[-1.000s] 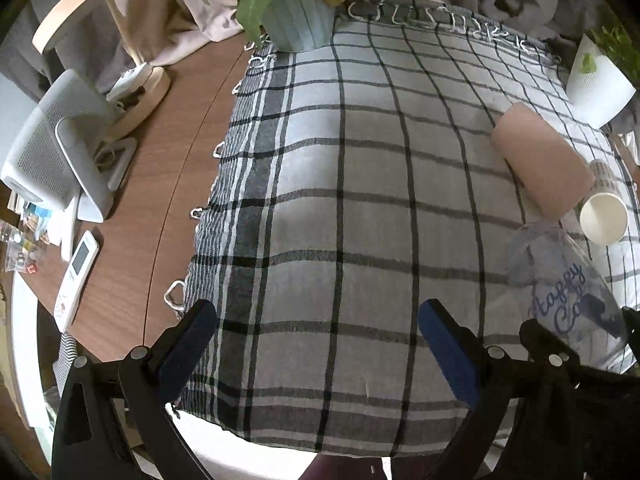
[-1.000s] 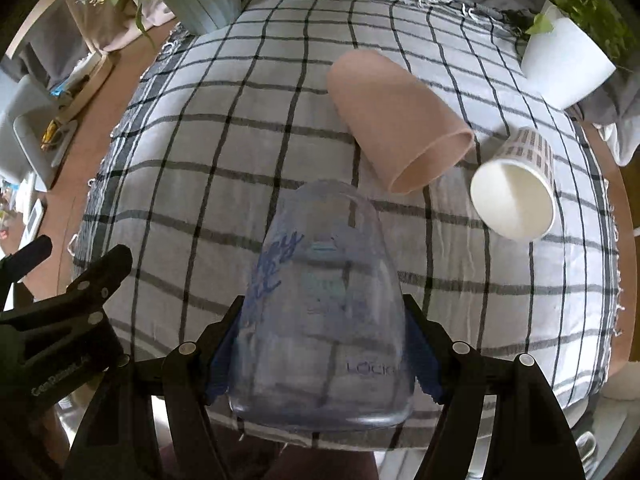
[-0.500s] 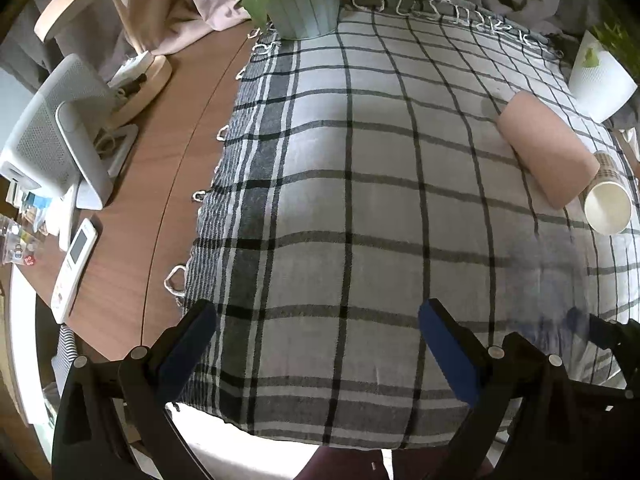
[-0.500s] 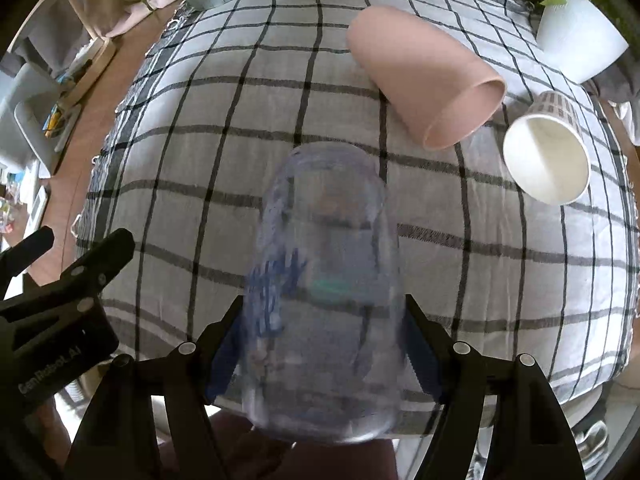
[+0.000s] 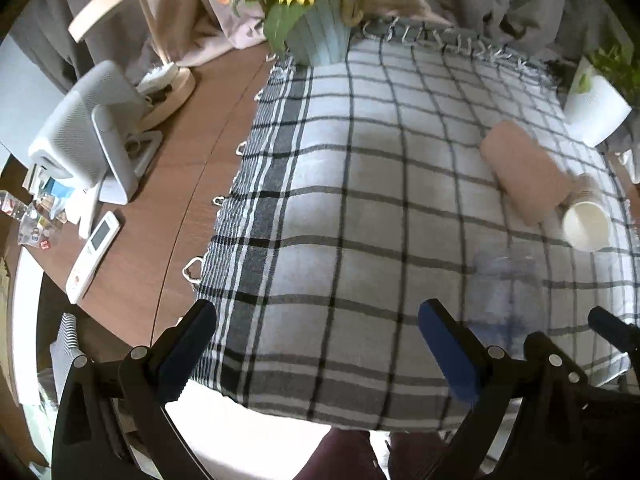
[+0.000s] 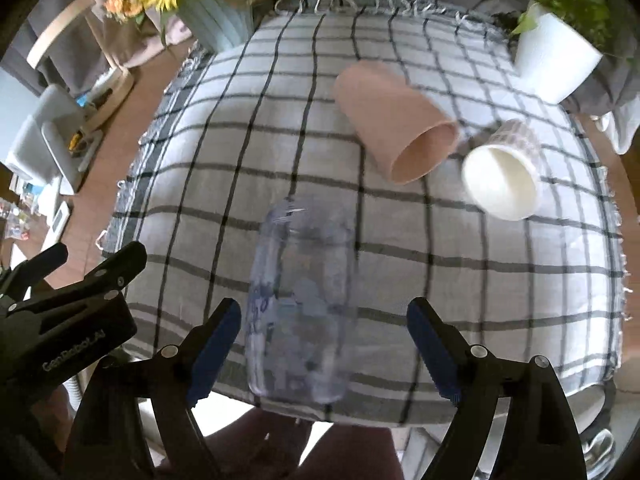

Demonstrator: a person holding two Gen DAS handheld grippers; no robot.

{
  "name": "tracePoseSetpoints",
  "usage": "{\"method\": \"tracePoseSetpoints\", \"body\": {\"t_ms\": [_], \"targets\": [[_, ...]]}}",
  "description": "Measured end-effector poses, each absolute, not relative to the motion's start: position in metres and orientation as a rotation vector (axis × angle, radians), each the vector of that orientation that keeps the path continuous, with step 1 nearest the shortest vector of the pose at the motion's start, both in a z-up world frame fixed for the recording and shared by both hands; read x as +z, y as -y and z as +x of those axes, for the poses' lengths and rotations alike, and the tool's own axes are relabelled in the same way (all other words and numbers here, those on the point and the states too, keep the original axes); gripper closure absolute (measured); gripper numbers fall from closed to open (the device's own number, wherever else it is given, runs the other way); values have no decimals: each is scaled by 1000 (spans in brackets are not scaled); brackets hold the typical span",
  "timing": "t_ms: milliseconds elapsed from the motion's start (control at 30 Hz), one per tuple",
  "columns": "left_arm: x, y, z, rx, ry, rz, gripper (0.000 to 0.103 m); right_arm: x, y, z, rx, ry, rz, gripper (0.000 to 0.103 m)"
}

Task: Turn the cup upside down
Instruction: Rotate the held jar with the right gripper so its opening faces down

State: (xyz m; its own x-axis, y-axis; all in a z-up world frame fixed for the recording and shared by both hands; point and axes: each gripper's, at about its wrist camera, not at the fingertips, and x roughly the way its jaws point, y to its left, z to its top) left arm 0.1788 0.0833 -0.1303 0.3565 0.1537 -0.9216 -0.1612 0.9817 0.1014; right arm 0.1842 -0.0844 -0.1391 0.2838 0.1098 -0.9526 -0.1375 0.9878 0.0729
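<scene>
A clear plastic cup (image 6: 300, 304) with blue lettering stands upside down on the checked cloth (image 6: 420, 264) near its front edge, blurred. My right gripper (image 6: 324, 340) is open, its blue pads apart on either side of the cup and not touching it. In the left wrist view the clear cup (image 5: 506, 292) shows faintly at the right. My left gripper (image 5: 316, 344) is open and empty over the cloth's front left part. A pink cup (image 6: 396, 124) and a white paper cup (image 6: 504, 172) lie on their sides further back.
A white plant pot (image 6: 554, 60) stands at the back right and a sunflower vase (image 5: 316, 32) at the back left. On the bare wooden table (image 5: 168, 208) to the left are a white fan (image 5: 88, 132), a remote (image 5: 92, 256) and a lamp base (image 5: 168, 88).
My right gripper has opened and let go of the clear cup, which now stands on the cloth. Both grippers have pulled back a little.
</scene>
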Motion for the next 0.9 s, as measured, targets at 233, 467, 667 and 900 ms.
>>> {"method": "tracePoseSetpoints", "body": {"t_ms": [233, 467, 667, 900], "targets": [[-111, -46, 153, 144, -1112, -45, 0, -101, 125, 171, 107, -1146, -24, 18], [-128, -5, 141, 64, -1133, -92, 0, -100, 169, 161, 64, -1107, -6, 18], [-145, 13, 124, 65, -1120, -131, 0, -118, 192, 153, 83, -1149, -29, 18], [-167, 29, 111, 68, -1062, -157, 1, -137, 208, 147, 101, -1188, -44, 18]]}}
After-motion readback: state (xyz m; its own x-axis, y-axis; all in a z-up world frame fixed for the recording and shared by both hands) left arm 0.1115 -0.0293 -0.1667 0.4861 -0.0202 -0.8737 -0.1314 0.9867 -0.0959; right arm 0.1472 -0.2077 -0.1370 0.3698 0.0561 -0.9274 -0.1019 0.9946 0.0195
